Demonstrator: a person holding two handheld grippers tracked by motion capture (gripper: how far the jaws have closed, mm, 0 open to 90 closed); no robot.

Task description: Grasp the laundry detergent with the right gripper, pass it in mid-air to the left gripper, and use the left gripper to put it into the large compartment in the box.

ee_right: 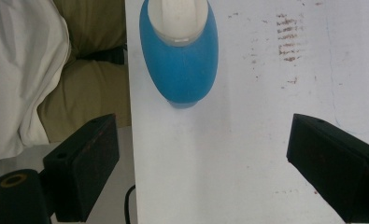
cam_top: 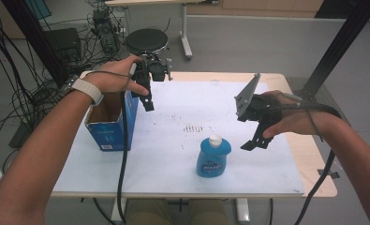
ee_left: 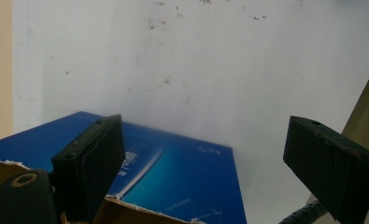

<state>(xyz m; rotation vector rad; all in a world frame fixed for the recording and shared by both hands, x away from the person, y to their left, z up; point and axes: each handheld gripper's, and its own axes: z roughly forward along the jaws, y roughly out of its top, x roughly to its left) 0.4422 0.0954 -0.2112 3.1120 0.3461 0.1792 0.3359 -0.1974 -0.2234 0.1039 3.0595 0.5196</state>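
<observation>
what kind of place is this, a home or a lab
Most likely a lab or workshop: loose cables and electronics boxes crowd the grey floor, a black frame post stands beside the table, and a stool sits behind.

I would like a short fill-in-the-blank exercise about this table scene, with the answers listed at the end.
1. The bottle standing on the white mat is ____ in colour, with a white cap.
2. The open cardboard box stands at the ____ edge of the mat in the high view.
3. The jaws of the left gripper and the right gripper are both ____, with nothing between them.
4. In the high view, the gripper nearer the bottle is the ____ one.

Missing words: blue; left; open; right
</observation>
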